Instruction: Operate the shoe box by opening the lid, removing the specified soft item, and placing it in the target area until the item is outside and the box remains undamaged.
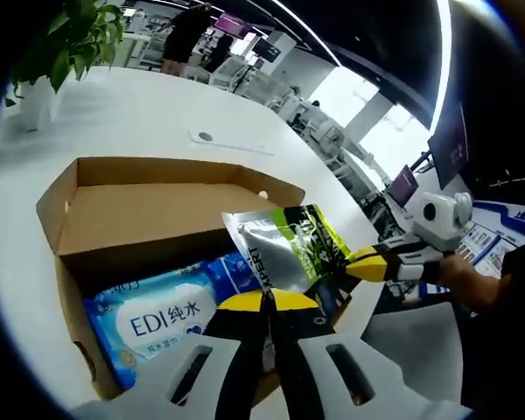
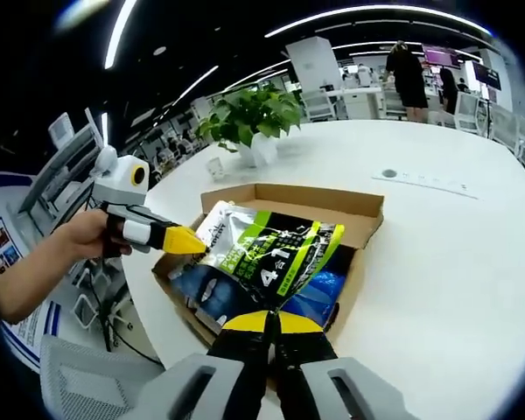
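— White and smooth, the round table [image 1: 149, 109] carries one brown cardboard shoe box [image 1: 122, 214], its lid folded back flat on the far side. What's in your left gripper view?

— My left gripper [image 1: 264, 302], yellow-tipped, is clamped on the near edge of one glossy foil pouch [image 1: 284, 245], silver with green and black print, held up over the box's right part. Under it lies one soft blue wipes pack [image 1: 162, 315] inside the box. My right gripper [image 1: 354, 261] comes in from the right, pinching the pouch's right edge. One leafy potted plant [image 1: 66, 39] stands far left on the table.

— And the right gripper view?

— My right gripper [image 2: 268, 319] grips the pouch [image 2: 267, 249] at its near corner, jaws closed on the crinkled foil. The left gripper [image 2: 192, 241] nips its left edge, my hand [image 2: 83, 236] behind it. The pouch hangs above the open box [image 2: 332, 206], with blue packaging [image 2: 319, 293] below. The plant [image 2: 249, 114] sits beyond the box.
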A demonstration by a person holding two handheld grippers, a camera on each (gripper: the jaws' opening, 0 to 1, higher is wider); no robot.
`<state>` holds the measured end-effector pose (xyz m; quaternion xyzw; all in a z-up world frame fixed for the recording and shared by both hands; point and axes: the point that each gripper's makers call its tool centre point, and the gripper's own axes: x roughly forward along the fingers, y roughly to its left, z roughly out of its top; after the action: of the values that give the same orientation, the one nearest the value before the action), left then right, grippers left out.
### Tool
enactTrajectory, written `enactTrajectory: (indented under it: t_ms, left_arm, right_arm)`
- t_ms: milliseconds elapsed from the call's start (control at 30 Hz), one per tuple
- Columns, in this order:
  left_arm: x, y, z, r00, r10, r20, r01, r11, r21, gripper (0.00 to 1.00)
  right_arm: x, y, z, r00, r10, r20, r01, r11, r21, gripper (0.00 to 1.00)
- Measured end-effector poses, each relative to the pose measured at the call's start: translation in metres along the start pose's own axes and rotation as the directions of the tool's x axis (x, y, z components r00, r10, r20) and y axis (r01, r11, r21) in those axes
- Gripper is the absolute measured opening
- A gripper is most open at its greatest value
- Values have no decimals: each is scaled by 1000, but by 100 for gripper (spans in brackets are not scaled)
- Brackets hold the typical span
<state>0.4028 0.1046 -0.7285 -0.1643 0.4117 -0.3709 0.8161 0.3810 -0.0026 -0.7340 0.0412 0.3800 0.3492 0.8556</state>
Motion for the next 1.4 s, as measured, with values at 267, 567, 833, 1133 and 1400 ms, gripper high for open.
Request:
enactTrajectory:
  t_ms: [267,567,833,1133,1400]
  left_arm:
    - [15,-14,5,1000,-25,-10,25,1000,11,0]
    - [35,-32,7,998,-52,-18,53,998,21,0]
    - [55,-47,11,997,-73,-33,74,997,31,0]
    - [76,-64,16,994,-93,-56,97,994,56,0]
    - [93,-76,18,992,-106,-72,111,992,67,0]
  right_arm:
    - [-14,-17,-3,1000,-28,2,28,1000,12,0]
    - [-30,-37,-7,998,-55,-2,55,998,35,0]
    - [-43,-56,-11,996,-89,-9,90,995,48,0]
    - [-56,-78,-17,992,-123,-19,124,990,59,0]
    - [-66,-98,-23,987,-155,-32,157,986,60,0]
